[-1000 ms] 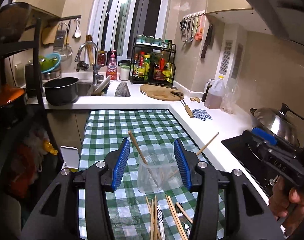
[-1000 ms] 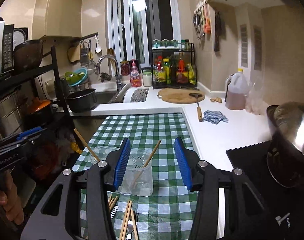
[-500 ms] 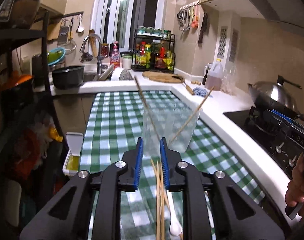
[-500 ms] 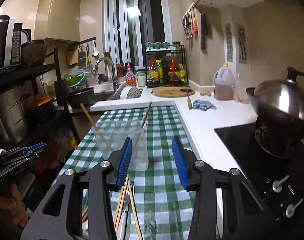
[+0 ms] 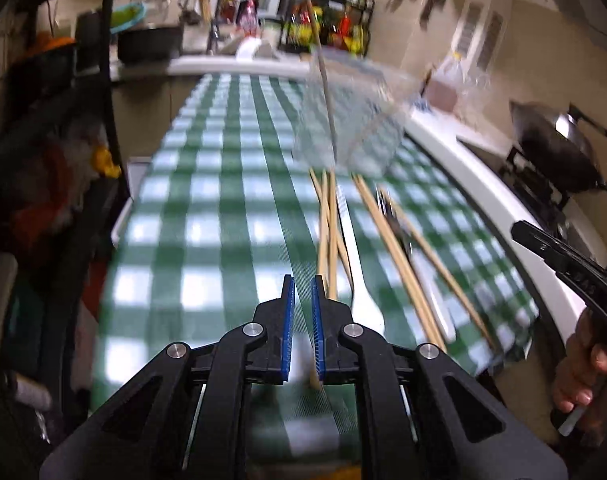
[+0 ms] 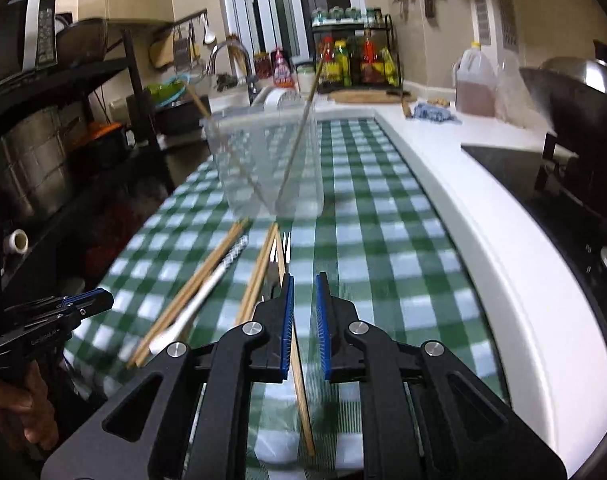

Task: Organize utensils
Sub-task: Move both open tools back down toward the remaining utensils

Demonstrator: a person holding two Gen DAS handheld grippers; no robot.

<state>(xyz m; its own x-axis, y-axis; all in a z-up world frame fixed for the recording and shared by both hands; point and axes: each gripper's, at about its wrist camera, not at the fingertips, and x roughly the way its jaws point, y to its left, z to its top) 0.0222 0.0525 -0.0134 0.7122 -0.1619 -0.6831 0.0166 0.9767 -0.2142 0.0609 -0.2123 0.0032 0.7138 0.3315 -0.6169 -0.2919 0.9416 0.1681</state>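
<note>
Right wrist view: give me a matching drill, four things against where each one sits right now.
1 clear container
2 white spoon
3 blue rag
4 wok

a on the stove
b flat among loose chopsticks
c on the white counter
d upright on the checked cloth, holding two chopsticks

Pairs: 1-d, 2-b, 3-c, 4-a

Motion-blurred checked cloth [image 5: 207, 240], chopsticks [image 5: 331, 220]
</note>
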